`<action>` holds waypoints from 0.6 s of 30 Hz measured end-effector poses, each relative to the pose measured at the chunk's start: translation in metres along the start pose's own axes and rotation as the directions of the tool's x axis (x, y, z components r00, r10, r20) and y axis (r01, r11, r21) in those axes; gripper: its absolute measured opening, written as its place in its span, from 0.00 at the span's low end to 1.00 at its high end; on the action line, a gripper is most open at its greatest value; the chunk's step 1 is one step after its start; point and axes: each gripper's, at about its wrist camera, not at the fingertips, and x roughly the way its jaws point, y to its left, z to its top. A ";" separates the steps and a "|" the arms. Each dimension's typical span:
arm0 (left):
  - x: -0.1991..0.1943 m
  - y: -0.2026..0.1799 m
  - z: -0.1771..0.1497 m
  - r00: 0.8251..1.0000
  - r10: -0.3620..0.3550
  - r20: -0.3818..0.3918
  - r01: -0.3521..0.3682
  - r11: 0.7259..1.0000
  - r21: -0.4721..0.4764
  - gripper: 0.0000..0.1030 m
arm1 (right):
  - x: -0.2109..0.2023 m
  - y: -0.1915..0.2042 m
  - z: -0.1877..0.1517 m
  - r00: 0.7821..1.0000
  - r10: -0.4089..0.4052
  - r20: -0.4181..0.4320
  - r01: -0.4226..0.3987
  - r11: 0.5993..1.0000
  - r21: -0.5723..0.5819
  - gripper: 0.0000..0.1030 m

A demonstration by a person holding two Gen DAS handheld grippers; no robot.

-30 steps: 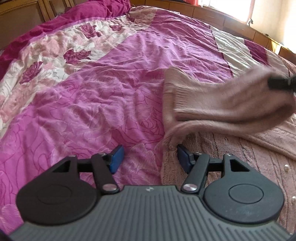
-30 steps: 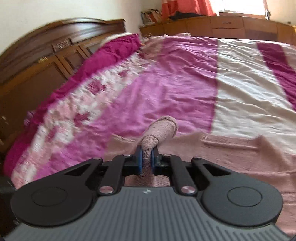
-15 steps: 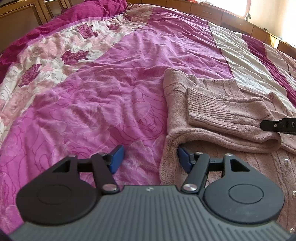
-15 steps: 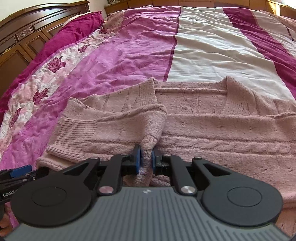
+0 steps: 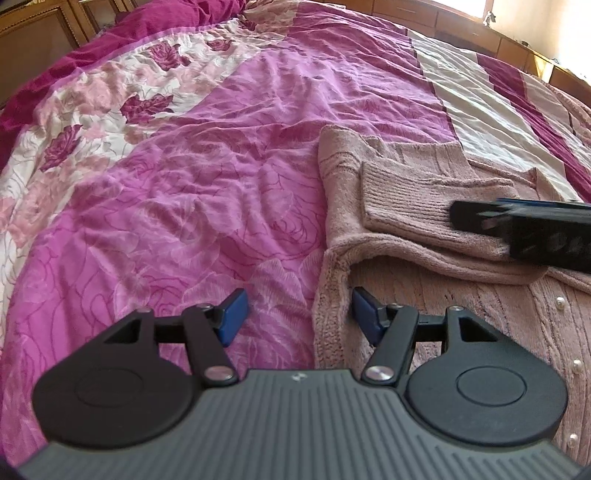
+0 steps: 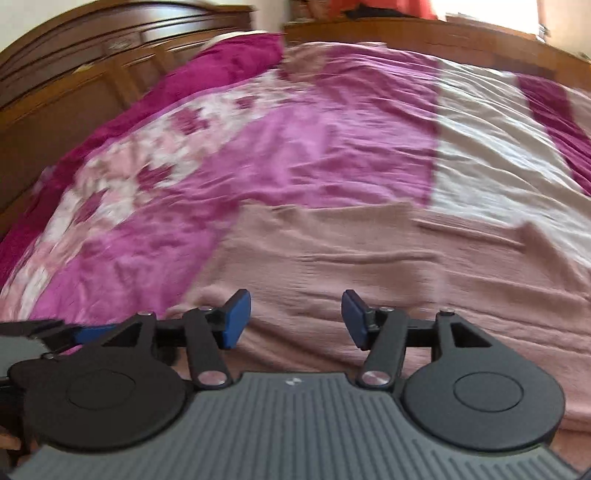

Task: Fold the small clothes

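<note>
A dusty-pink knitted cardigan (image 5: 461,295) with pearl buttons lies flat on the bed. Its sleeve (image 5: 417,214) is folded across the body. My left gripper (image 5: 297,314) is open and empty; its jaws straddle the cardigan's left edge, low over the bed. My right gripper (image 6: 295,315) is open and empty above the cardigan (image 6: 388,266); it also shows blurred at the right of the left wrist view (image 5: 524,229), over the folded sleeve. The left gripper shows at the lower left of the right wrist view (image 6: 85,332).
The bed carries a magenta, floral and cream striped bedspread (image 5: 184,166). A dark wooden headboard (image 6: 92,74) stands at the left. Wooden cabinets (image 6: 406,33) run along the far side under a bright window.
My right gripper laid the sleeve across the cardigan, let go of it and opened, then lifted away. My left gripper stayed open in place.
</note>
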 end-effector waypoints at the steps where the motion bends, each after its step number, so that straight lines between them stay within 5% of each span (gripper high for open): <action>1: 0.000 0.001 -0.001 1.000 -0.001 0.000 0.001 1.000 -0.002 0.62 | 0.005 0.008 0.000 1.000 0.015 -0.006 -0.015 1.000 -0.017 0.61; 11: 0.001 0.004 -0.005 1.000 -0.009 0.001 0.009 1.000 -0.012 0.62 | 0.056 0.032 -0.003 0.996 0.043 -0.079 -0.046 0.998 -0.033 0.57; 18: -0.001 0.004 -0.004 1.000 -0.007 0.002 0.007 1.000 -0.012 0.62 | 0.053 0.018 -0.004 0.999 0.008 -0.054 -0.009 1.000 -0.013 0.11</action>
